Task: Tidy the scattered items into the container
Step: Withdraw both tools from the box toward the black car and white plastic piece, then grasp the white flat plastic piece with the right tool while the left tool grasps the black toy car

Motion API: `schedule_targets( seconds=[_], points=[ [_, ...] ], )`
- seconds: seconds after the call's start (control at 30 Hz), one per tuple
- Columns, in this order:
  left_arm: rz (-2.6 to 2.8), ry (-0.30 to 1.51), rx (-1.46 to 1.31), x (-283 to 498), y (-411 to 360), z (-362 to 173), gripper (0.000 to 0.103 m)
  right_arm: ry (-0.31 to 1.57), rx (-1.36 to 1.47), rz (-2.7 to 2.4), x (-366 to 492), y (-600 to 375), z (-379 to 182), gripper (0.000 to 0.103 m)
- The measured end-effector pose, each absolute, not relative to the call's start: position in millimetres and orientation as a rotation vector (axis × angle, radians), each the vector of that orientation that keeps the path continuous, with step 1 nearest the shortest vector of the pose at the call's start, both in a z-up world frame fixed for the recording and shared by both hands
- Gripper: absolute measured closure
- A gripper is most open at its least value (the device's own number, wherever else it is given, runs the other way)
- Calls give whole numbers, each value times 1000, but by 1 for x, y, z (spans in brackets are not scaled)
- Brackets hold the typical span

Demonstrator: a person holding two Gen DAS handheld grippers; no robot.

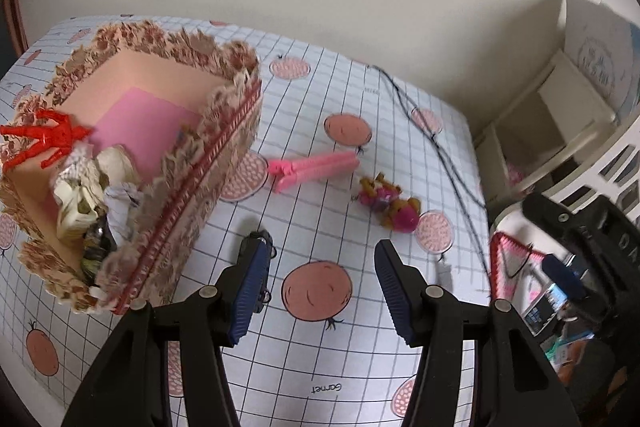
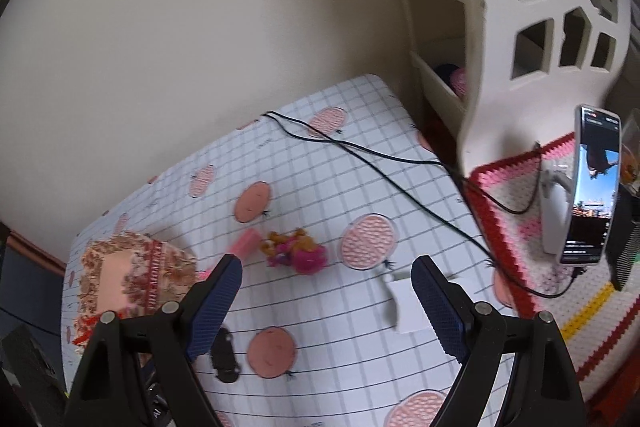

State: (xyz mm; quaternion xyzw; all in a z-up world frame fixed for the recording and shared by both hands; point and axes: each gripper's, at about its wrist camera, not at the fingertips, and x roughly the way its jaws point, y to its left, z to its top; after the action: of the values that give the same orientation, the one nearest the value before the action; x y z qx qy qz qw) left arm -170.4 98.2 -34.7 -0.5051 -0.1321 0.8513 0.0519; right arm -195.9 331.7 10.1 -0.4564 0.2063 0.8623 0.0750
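Both grippers empty, angled down over the grid-and-fruit-print tablecloth (image 1: 320,155). My left gripper (image 1: 320,263) has jaws parted with nothing between them. The small black toy car (image 2: 225,357) lies just beside the left finger, partly hidden by it in the left view, so I judge that's the next pick for this hand.

My right gripper (image 2: 326,283) is spread wide, nothing gripped, and hangs over the cloth with a small white card or packet (image 2: 408,303) close to its right finger.

Container: a square box with lace-and-floral trim and pink floor (image 1: 132,131), far-left on the table. Already inside: a red plastic figure (image 1: 48,137) leaning on the rim, plus crumpled paper and a dark bit in the near corner.

Still out:
- pink plastic hair clip (image 1: 314,167), just beside the box's right wall
- magenta-and-tan small toy (image 1: 390,203), near the clip, not touching
- car and white card

Black cable (image 2: 400,183) crosses the cloth's far side; snag risk when reaching.
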Motion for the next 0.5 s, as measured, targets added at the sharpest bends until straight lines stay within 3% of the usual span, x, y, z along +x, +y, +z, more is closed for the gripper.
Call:
schedule_targets(
  seconds=[0.5],
  points=[
    [2594,-385,-1728,-181,88,-86,46,636,-1554,2315,-198,387,-68,14]
  ],
)
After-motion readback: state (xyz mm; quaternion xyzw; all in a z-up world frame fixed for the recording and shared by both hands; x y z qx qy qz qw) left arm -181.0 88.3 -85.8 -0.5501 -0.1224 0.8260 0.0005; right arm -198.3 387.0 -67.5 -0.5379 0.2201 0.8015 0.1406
